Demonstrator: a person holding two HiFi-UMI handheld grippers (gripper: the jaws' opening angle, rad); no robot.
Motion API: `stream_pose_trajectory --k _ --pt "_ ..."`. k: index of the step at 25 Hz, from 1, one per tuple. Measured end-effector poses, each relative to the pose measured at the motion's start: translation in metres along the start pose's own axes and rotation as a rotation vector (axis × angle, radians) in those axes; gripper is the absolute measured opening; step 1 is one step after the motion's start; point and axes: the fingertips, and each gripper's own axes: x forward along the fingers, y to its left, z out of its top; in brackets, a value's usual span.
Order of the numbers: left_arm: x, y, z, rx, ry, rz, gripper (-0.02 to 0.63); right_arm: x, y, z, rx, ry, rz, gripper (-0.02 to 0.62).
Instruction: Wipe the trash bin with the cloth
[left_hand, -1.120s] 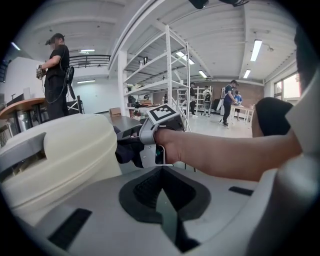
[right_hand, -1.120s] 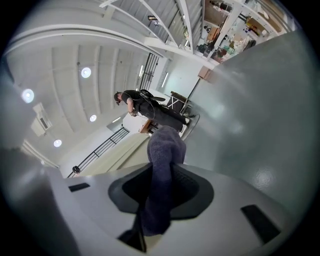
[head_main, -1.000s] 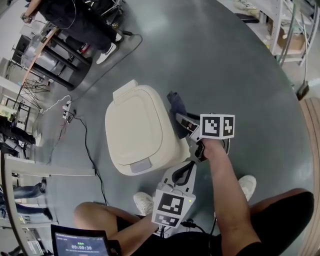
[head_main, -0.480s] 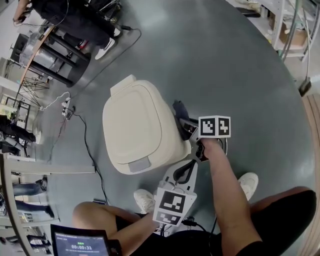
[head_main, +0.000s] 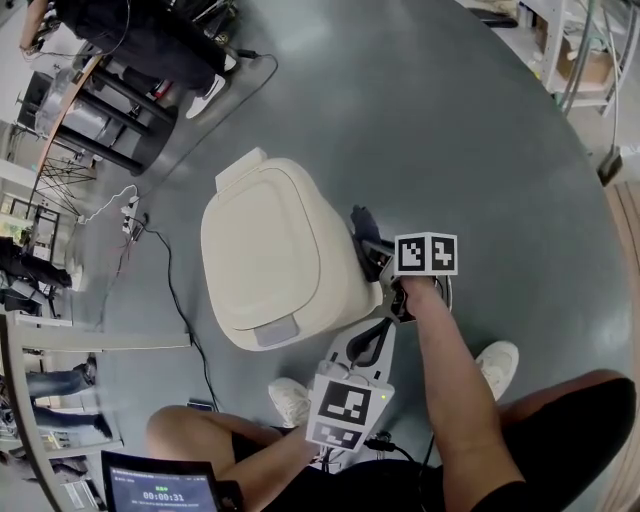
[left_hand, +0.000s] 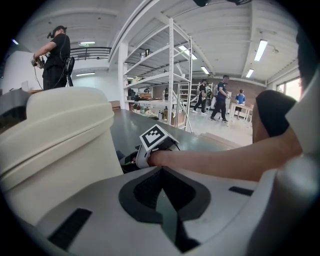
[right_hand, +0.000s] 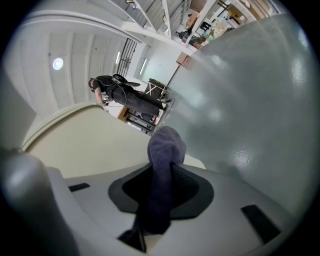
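Grey-green glossy floor (head_main: 470, 140) under both grippers. A black cable (head_main: 172, 285) is on it, left of the jaws past the bin. Far ahead of the left jaws: open workshop hall, tall metal shelving (left_hand: 171, 75), people standing.

Left gripper (left_hand: 161, 176): jaws closed together, nothing between them. Bin wall just left of them, right gripper's marker cube (left_hand: 154, 138) ahead.

Right gripper (right_hand: 162, 172): jaws clamped on the cloth (right_hand: 165, 147). The cloth is dark blue-grey and bunched. Its long axis follows the jaw line, and a rounded end sticks out ahead of the tips.

Trash bin (head_main: 270, 255) is cream plastic, upright, lid down, immediately left of the right jaws. The cloth lies at its side wall; contact unclear. The lid's long axis runs from a grey front tab (head_main: 270, 331) nearest the person to the hinge at the far end.
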Motion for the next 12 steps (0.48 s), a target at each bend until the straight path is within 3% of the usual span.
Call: stream_pose_trajectory --k 6,12 --pt "-0.001 0.000 0.002 0.003 -0.009 -0.005 -0.003 -0.016 0.034 0.036 -0.044 -0.111 0.092 0.092" --pt "-0.001 0.001 0.003 0.009 -0.012 -0.002 -0.003 -0.038 0.096 0.082 -0.106 -0.234 0.224 0.092"
